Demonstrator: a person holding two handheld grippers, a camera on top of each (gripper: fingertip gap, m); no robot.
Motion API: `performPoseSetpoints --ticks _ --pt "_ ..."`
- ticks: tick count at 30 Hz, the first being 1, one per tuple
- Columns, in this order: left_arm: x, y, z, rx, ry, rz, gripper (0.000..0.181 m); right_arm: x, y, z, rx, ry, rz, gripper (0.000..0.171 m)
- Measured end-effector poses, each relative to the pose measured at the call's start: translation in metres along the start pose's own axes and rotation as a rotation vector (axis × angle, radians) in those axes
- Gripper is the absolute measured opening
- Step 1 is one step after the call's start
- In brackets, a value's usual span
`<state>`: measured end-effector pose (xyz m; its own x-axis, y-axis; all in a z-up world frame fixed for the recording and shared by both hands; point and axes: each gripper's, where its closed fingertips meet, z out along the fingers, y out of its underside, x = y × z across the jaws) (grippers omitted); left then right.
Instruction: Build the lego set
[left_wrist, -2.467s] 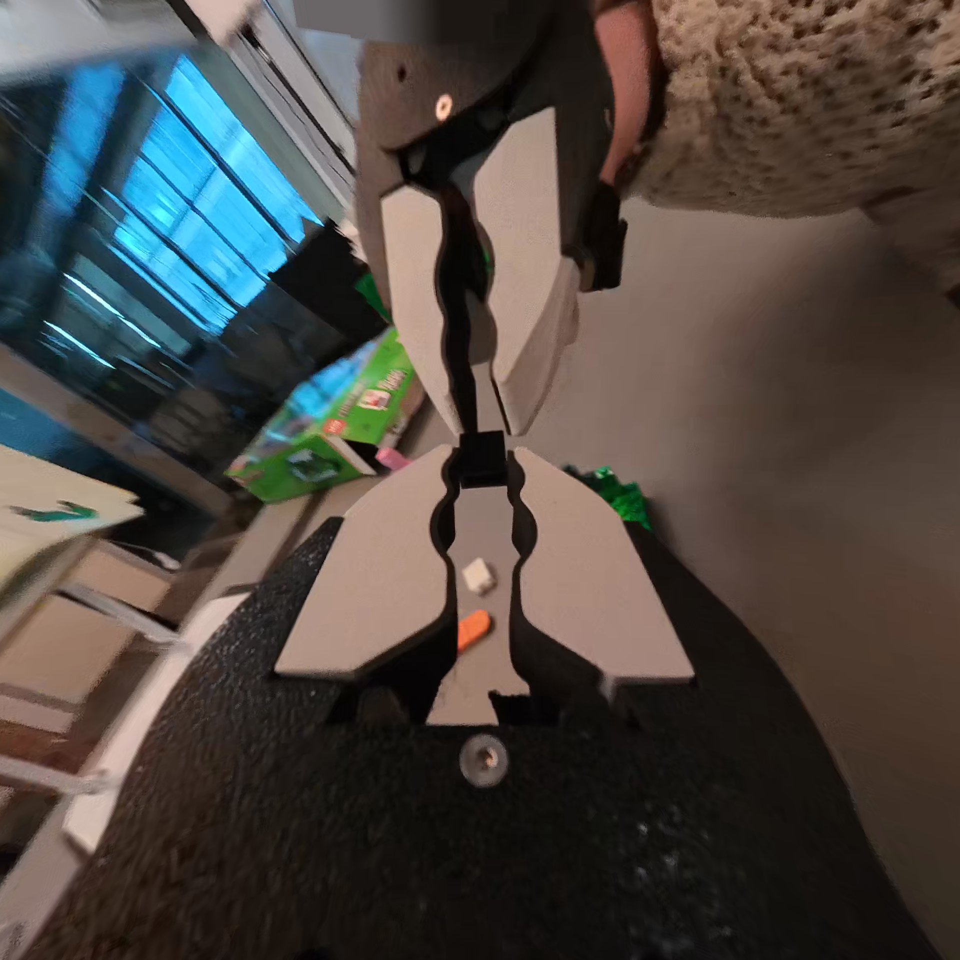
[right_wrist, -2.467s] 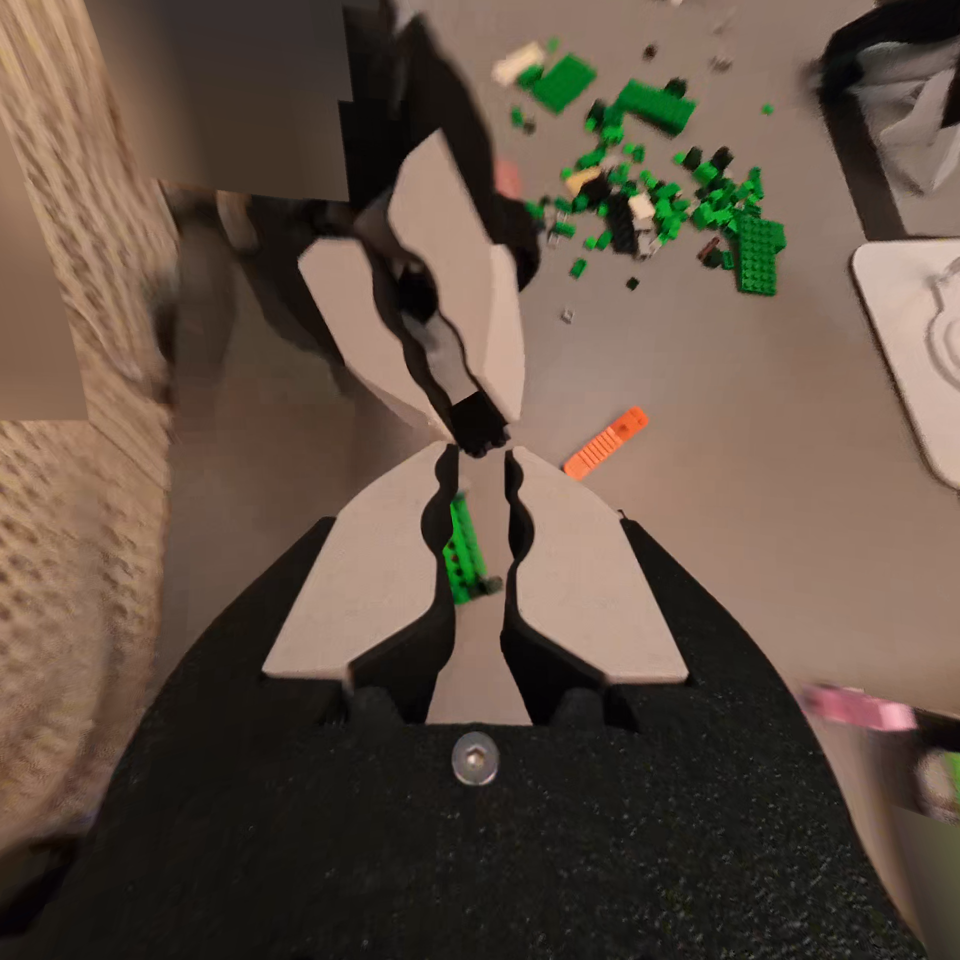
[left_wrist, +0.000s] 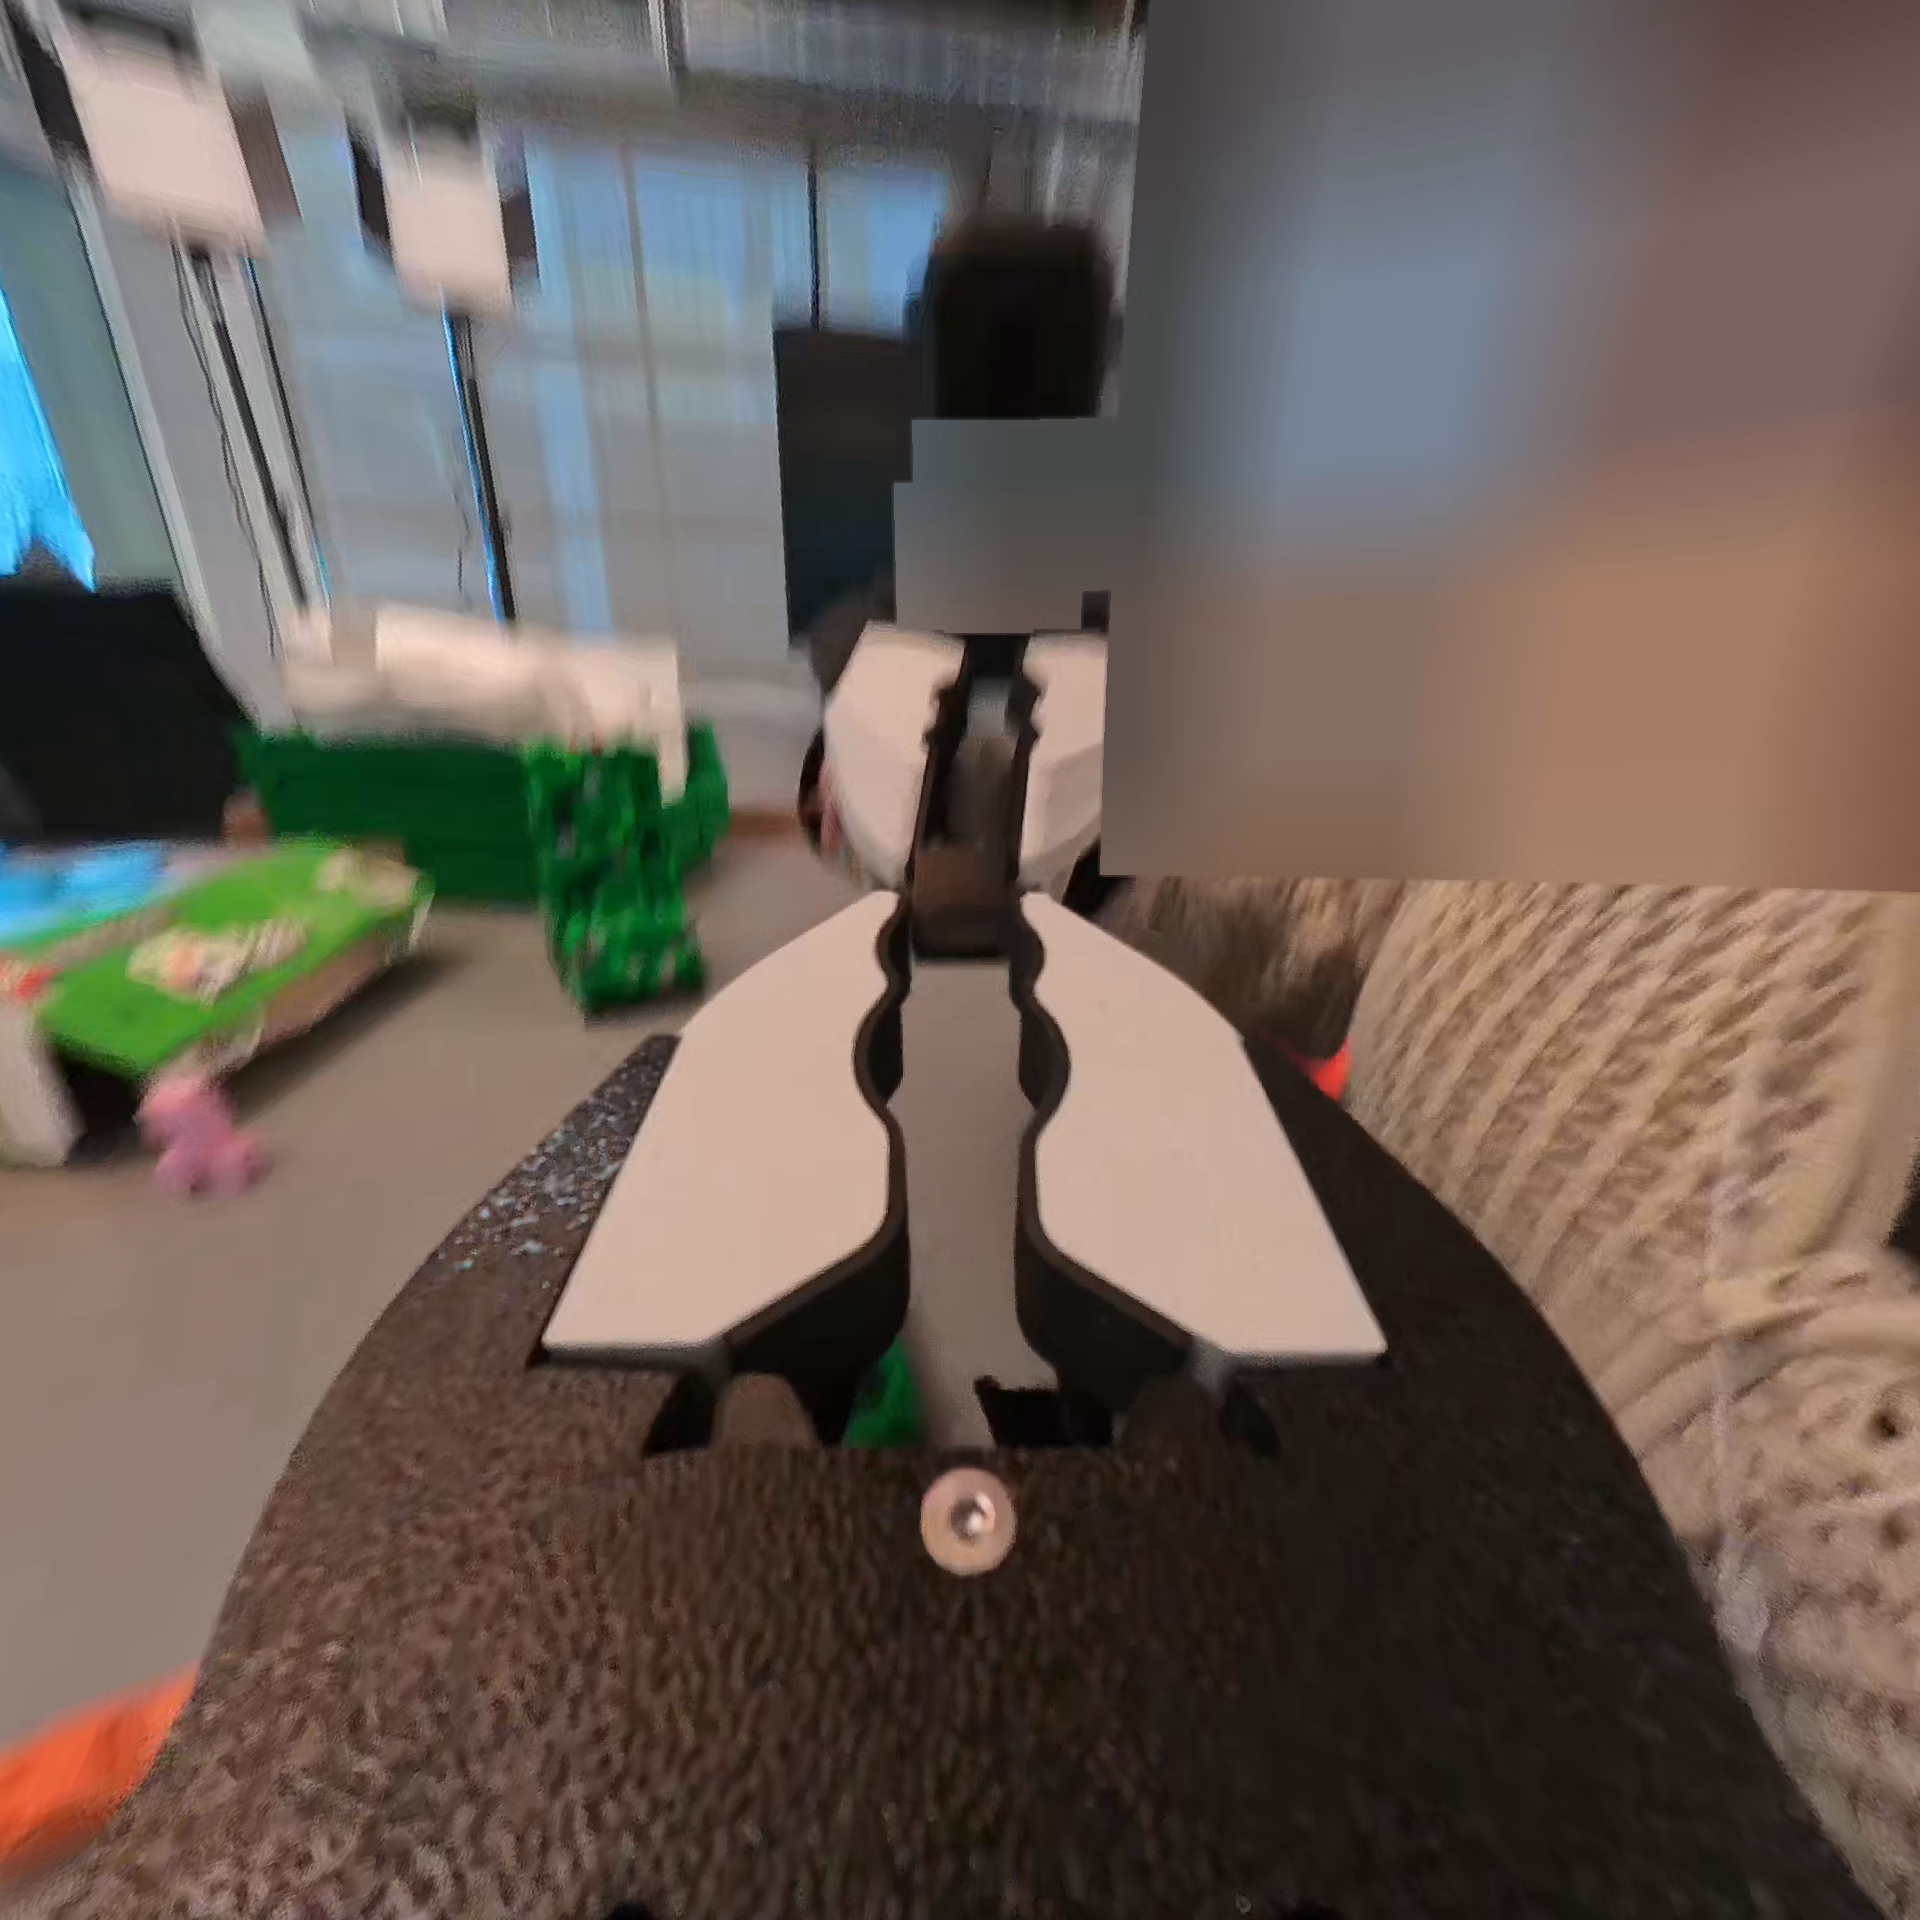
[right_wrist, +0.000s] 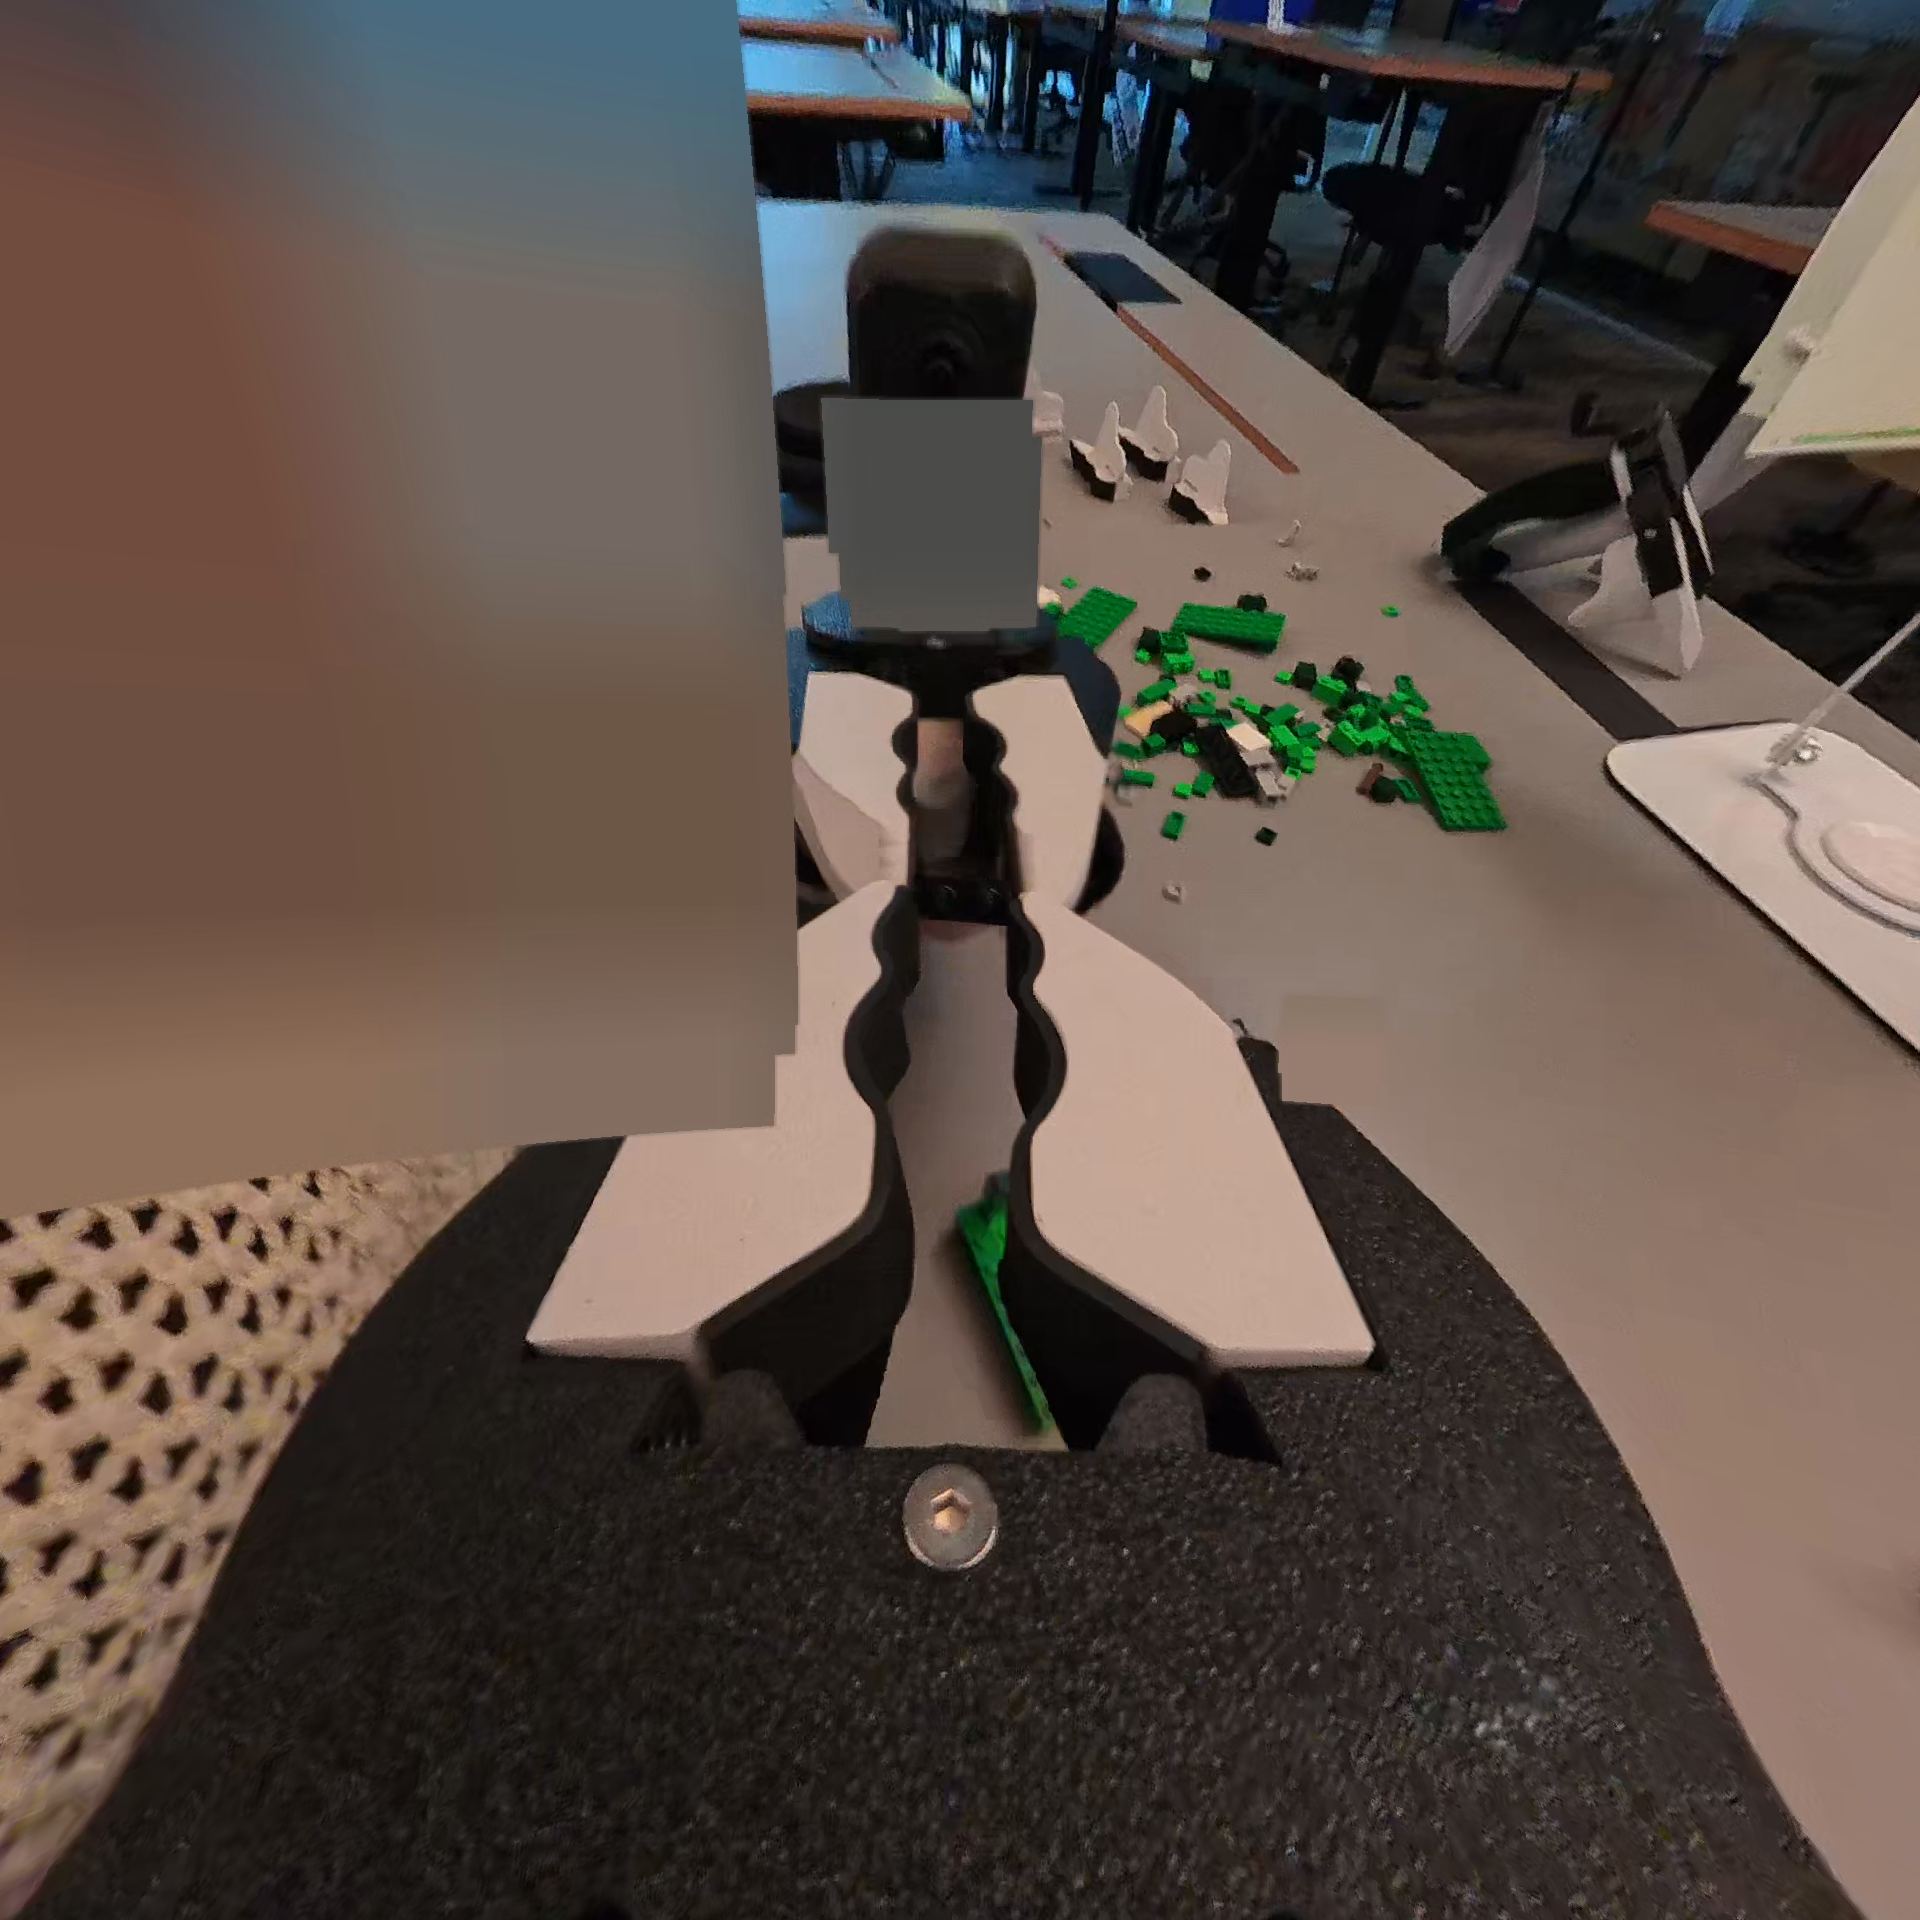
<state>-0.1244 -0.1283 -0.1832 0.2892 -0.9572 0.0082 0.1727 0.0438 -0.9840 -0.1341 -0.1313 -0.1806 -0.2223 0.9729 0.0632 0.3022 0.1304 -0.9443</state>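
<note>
Around the work lies a scatter of loose green, black and white bricks (right_wrist: 1299, 717) on the grey bench (right_wrist: 1455, 1039), well off to the right of the tongs, with a flat green plate (right_wrist: 1455, 774) at its far edge. A white stand base (right_wrist: 1766, 831) sits farther right. In the left wrist view a green set box (left_wrist: 197, 956) and a blurred green built model (left_wrist: 623, 873) stand to the left, a small pink figure (left_wrist: 197, 1138) near the box. A knitted sleeve (left_wrist: 1558, 1143) fills the right side.

The two tongs meet tip to tip above the bench. Between them is a small black brick (right_wrist: 961, 896), its long axis across the view, studs facing the right camera. The left tongs (left_wrist: 958, 914) and the right tongs (right_wrist: 961, 904) each pinch it from opposite sides. A green strip (right_wrist: 1003, 1309) lies on the bench under the right tongs.
</note>
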Motion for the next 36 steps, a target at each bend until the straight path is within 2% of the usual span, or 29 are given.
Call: performPoseSetpoints --ticks 1,2,3,6,8,13,19,36 --pt "-0.007 0.013 -0.001 -0.09 -0.04 0.029 0.028 0.003 0.007 -0.002 -0.035 0.009 -0.013 0.015" --pt "-0.016 0.026 -0.004 -0.185 -0.089 0.057 0.044 0.007 0.017 -0.003 -0.089 0.019 -0.026 0.015" --pt "-0.022 0.04 -0.007 -0.281 -0.124 0.072 0.051 0.011 0.029 -0.005 -0.157 0.031 -0.04 0.015" --pt "-0.032 0.08 -0.016 -0.544 -0.19 0.064 0.065 0.013 0.063 -0.003 -0.356 -0.005 -0.07 0.015" --pt "-0.029 0.1 -0.019 -0.657 -0.192 0.047 0.066 0.012 0.079 0.001 -0.45 -0.052 -0.085 0.015" --pt "-0.025 0.134 -0.017 -0.823 -0.177 0.014 0.054 0.017 0.1 0.011 -0.602 -0.131 -0.125 0.015" --pt "-0.027 0.143 -0.016 -0.879 -0.194 0.053 0.039 0.018 0.111 0.018 -0.669 -0.221 -0.181 0.015" --pt "-0.028 0.143 -0.014 -0.882 -0.181 0.018 0.037 0.016 0.119 0.021 -0.749 -0.338 -0.244 0.016"
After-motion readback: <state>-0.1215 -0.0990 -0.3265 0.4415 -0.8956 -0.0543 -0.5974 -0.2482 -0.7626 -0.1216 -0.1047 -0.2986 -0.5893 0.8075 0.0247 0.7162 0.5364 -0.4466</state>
